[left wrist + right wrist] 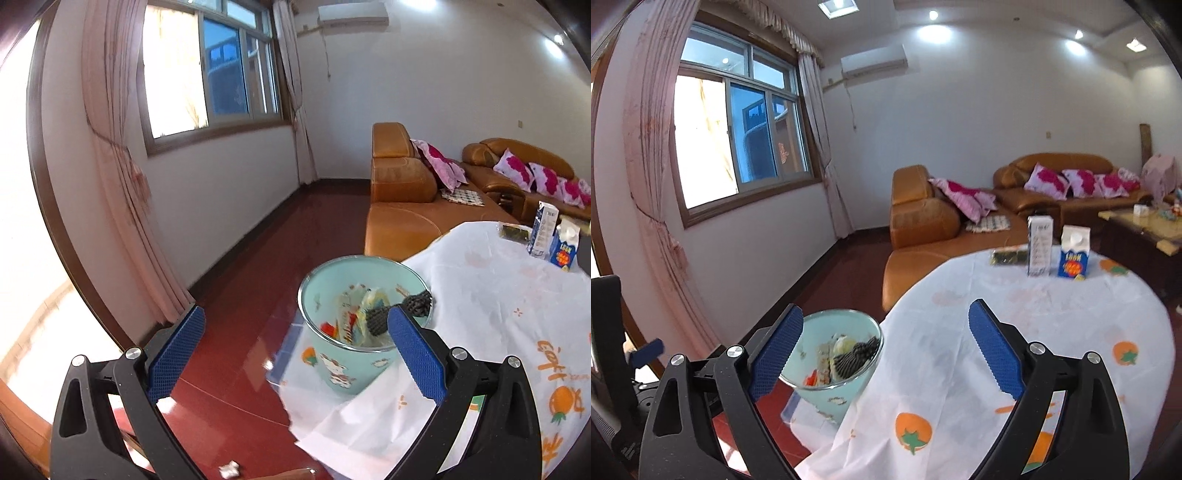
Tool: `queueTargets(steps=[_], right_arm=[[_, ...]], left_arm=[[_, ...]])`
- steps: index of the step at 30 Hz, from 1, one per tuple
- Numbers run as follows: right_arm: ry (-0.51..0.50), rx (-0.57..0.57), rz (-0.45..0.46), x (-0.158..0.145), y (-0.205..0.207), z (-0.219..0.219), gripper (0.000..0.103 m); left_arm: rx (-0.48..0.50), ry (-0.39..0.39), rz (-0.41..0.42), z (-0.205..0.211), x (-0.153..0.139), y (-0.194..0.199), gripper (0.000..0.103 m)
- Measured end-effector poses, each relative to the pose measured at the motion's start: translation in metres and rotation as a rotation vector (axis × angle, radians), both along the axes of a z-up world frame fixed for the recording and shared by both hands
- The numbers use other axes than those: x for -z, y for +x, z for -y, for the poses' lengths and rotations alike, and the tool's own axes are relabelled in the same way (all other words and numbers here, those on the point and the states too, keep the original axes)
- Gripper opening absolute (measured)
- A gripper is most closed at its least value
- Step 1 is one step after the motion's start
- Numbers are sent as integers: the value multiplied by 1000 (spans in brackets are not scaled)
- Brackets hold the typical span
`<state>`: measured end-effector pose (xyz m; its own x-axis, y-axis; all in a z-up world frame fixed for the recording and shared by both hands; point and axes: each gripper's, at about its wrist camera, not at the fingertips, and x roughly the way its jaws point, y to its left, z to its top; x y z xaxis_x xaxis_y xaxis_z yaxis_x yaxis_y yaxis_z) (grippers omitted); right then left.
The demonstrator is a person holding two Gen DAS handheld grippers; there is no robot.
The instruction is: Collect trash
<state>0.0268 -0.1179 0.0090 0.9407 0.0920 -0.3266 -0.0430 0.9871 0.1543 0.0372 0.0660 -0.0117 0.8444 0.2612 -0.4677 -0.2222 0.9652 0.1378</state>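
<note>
A pale blue trash bin [334,363] with cartoon print stands on the red floor beside the table; it holds wrappers and a dark mesh piece [406,308]. It also shows in the right wrist view [846,397]. My left gripper [295,347] is open and empty, above the floor just in front of the bin. My right gripper [886,350] is open and empty over the table edge. On the far side of the table stand a white carton [1039,245], a blue carton [1074,253] and a dark green packet [1008,257].
The round table [1034,332] has a white cloth with orange fruit print. An orange leather sofa [923,225] with pink pillows sits behind. A crumpled white scrap [229,469] lies on the floor. A low coffee table [1145,225] stands at the right.
</note>
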Motion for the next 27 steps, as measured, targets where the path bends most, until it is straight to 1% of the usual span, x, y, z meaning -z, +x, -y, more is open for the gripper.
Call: queueTargets(steps=[4,6,10,14,17,27], right_arm=[[13,12,23,-11,-6,2,90],[23,7,30,-16,-7,3,90],[27,10,53,-24,-15,2,90],[46,24,60,-27,-19,3,91],[60,21,53,-28,-20,4,91],[60,11,61,-31,-26,2,92]], left_arm=[[-7,32,63,2,-16,-14,97],[9,22,80,2,-23,-19,97],[32,-16,90,1,-31,-25,97],[34,-30,102,-1,-34,-29,97],[30,-34,114,-2,-37,-32,97],[34,-27,124,3,-39,-37,97]])
